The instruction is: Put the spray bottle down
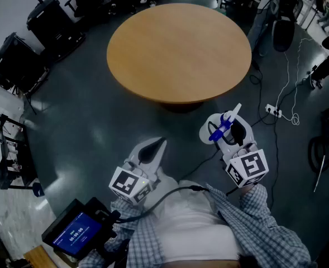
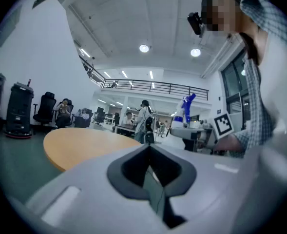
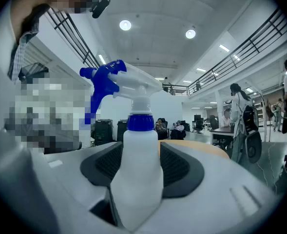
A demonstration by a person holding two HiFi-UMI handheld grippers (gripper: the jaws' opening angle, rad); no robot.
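Right gripper [image 3: 142, 152] is clenched on the white plastic spray bottle [image 3: 142, 194], black pads pressing either side of its body. The bottle stands upright: cloudy white body, blue collar at the neck, white head on top with a blue trigger. It's up in the air over the glossy grey-green floor [image 1: 86, 121], just short of the near edge of the round wooden table [image 1: 178, 49], resting on neither. The left gripper [image 2: 149, 152] sits alongside, jaws pinched together with nothing between them.

Counting up: one bottle, one table, two grippers, and two black-and-white marker cubes, one on the left [image 1: 132, 184] and one on the right [image 1: 248, 168].

The tabletop is light brown wood, smooth and matte. Around it is a big bright hall with round ceiling lights [image 3: 125, 25] and a railed balcony [image 2: 153, 87] along the upper level. Office chairs and a few people are far off at the desks. A white power strip [image 1: 272, 110] lies on the floor right of the table with its cable looping away. Dark wheeled units [image 1: 52, 18] stand by the left wall, possibly equipment cases
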